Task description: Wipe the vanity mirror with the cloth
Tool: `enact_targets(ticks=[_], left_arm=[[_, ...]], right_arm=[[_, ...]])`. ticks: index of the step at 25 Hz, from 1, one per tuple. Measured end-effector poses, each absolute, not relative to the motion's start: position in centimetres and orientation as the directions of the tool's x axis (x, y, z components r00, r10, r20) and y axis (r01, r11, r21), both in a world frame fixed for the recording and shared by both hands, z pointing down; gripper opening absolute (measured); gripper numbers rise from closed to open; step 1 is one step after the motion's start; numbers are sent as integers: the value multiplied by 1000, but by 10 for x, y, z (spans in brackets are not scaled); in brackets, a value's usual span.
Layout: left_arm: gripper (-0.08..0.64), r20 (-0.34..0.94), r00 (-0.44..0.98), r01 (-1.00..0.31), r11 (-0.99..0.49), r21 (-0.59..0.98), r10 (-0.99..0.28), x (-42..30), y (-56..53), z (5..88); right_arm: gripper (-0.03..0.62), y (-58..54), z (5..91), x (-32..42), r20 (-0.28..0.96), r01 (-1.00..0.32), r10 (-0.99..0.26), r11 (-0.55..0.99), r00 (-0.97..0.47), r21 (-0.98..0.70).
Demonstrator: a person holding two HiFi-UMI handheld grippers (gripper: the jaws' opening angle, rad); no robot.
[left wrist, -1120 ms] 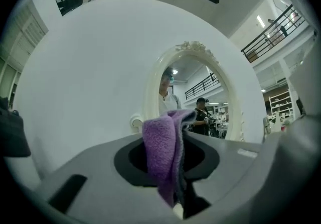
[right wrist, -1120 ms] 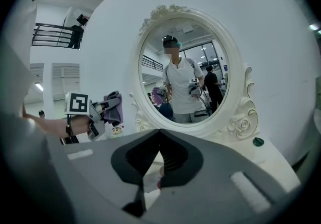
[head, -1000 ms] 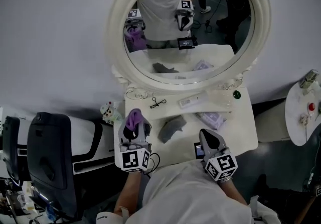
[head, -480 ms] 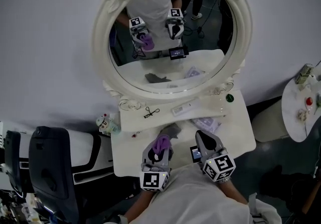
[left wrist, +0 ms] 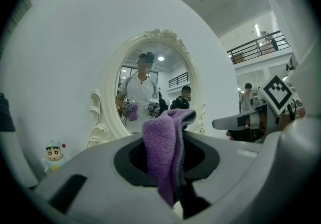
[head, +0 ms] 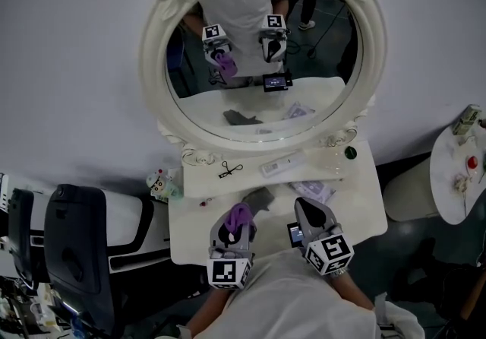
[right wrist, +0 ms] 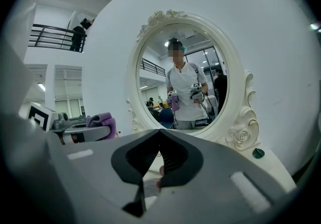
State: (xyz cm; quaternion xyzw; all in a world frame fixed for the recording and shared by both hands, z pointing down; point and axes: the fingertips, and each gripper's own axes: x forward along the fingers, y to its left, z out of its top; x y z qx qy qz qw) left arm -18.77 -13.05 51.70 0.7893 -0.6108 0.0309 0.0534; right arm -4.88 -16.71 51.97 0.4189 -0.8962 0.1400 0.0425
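The oval vanity mirror (head: 262,49) in a white carved frame stands at the back of the white dressing table (head: 357,201). My left gripper (head: 237,225) is shut on a purple cloth (head: 241,213) and hovers over the table's front middle, short of the glass. In the left gripper view the purple cloth (left wrist: 161,152) sticks up between the jaws, with the mirror (left wrist: 150,92) ahead. My right gripper (head: 305,207) is shut and empty, just right of the left one. In the right gripper view the mirror (right wrist: 183,82) faces me, and the left gripper's cloth (right wrist: 103,119) shows at left.
A grey cloth (head: 258,197) lies on the table ahead of the left gripper. Also there are a black hair clip (head: 228,170), a white flat device (head: 281,165), a packet (head: 317,189) and a green knob (head: 350,153). A toy figure (head: 159,185) and a black chair (head: 72,254) stand left, a round side table (head: 456,178) right.
The left gripper, with the purple cloth, has moved right from the table's left edge to the front middle beside the right gripper. Over the last half second it has barely moved.
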Motion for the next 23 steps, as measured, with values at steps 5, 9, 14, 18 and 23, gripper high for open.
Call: enact_targets(ticks=[5,9,14,18,23], left_arm=[[97,121,280,-960,-277,41,-952,-173,-130,521],[97,133,294,-956,-293,29,-947,-167,-128,524],[97,131,280,-960,-278,32,-951,-165,-130,522],[97,138,280,-960,-277,38,-950,-167,-128,526],[97,133,290,-957,-288,36,-948,-166,-125,524]], right_arm=[[7,-167,522,-47,199,-757,-731,616,-653,-219],[7,-166,521,-45,196,-758,-733,614,-651,-219],[6,-165,521,-38,193,-769,-746,601,-637,-219],[6,-163,520,-37,193,-773,-749,597,-633,-215],[7,-157,520,-39,194,-773,-750,597,-632,-213]])
